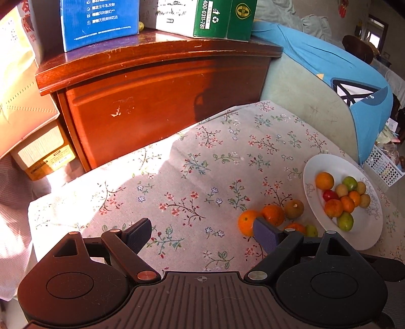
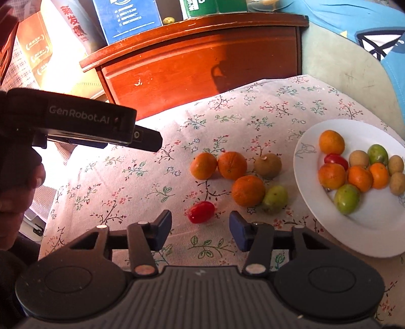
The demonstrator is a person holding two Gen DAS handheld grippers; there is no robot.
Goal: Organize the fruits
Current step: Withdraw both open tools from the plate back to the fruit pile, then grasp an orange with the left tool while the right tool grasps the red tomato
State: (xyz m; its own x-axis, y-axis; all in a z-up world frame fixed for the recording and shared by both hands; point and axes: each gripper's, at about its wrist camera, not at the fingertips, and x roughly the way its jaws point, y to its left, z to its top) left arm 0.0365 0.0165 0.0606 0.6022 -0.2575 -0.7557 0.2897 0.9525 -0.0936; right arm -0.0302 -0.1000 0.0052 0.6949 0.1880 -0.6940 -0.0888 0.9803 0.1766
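A white plate [image 2: 374,238] at the right holds several oranges, green fruits, pale brown fruits and a red tomato. Loose on the floral cloth beside it lie three oranges [image 2: 232,165], a brown fruit [image 2: 267,165], a green fruit [image 2: 275,198] and a small red tomato [image 2: 201,212]. My right gripper [image 2: 200,224] is open, and the tomato lies just ahead of its tips, untouched. My left gripper [image 1: 201,229] is open and empty over bare cloth. Its right finger hides part of the loose oranges [image 1: 245,222], left of the plate [image 1: 364,235].
A red-brown wooden cabinet [image 1: 164,101] stands behind the table, with blue and green cartons [image 1: 98,22] on top. A grey-green seat with a blue cloth [image 1: 329,63] rises at the back right, and a white basket [image 1: 382,167] sits beyond the plate. The table's left edge [image 1: 33,210] drops off.
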